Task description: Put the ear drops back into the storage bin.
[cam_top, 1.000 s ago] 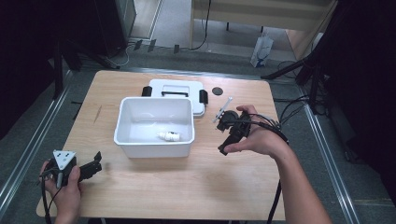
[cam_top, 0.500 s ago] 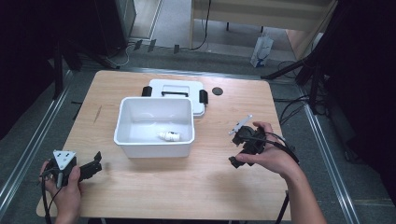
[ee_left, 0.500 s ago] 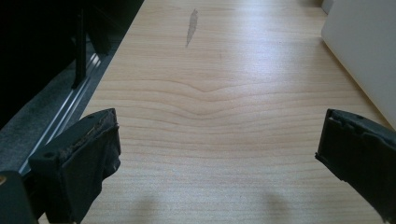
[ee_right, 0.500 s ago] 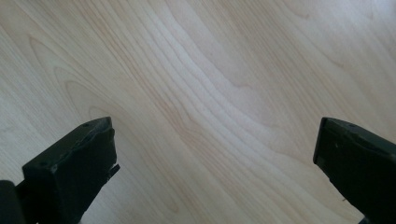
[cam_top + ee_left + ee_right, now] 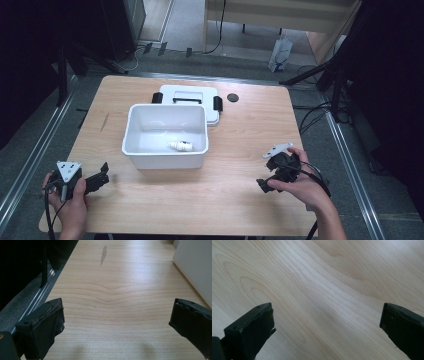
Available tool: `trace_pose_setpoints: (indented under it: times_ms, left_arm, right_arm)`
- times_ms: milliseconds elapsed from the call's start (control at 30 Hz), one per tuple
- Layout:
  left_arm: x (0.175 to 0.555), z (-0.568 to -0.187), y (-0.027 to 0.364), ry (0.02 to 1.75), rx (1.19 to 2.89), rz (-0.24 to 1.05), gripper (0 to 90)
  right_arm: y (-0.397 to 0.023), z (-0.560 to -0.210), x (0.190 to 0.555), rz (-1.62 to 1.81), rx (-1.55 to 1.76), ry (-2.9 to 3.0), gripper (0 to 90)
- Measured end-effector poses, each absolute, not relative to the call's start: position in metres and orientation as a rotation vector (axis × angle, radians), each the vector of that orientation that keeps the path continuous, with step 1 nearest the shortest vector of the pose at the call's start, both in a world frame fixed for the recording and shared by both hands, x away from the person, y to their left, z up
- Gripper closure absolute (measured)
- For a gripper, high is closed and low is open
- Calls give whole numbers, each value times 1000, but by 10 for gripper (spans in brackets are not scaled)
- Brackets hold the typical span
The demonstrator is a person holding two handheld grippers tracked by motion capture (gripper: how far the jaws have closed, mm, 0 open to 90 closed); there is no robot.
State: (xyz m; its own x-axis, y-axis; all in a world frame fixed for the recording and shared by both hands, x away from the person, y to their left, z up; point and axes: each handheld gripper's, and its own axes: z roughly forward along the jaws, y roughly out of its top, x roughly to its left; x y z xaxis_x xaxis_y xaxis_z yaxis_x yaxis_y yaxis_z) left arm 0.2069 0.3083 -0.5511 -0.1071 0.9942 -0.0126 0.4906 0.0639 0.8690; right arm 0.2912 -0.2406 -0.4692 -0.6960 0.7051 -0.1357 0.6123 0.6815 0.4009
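A white plastic bin (image 5: 165, 136) stands mid-table with a small white bottle (image 5: 181, 146) lying inside near its front wall. Behind it lies its white lid (image 5: 190, 96) with black latches. My left gripper (image 5: 102, 175) rests at the table's front left, held by a hand, jaws open and empty; the left gripper view shows bare wood between its fingers (image 5: 47, 322) and the bin's wall (image 5: 195, 267) at the right. My right gripper (image 5: 265, 181) sits low at the front right, open, pointing down at bare wood, its fingers (image 5: 254, 325) wide apart.
A small black disc (image 5: 232, 97) lies by the lid at the back. The wooden table (image 5: 225, 210) has metal rails along both sides. Cables trail from each gripper off the front edge.
My right gripper has drawn back from beside the bin toward the front right and come down near the table. The left gripper has stayed put.
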Motion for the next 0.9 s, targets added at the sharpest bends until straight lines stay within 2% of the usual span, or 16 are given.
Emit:
trace_pose_setpoints:
  times_ms: [533, 900]
  left_arm:
    - [206, -551, 308, 1682, 1491, 979, 1]
    - [206, -551, 307, 1687, 1492, 988, 1]
  right_arm:
    - [-289, -512, 260, 683, 1170, 2447, 0]
    - [-329, -547, 231, 1110, 1225, 2262, 0]
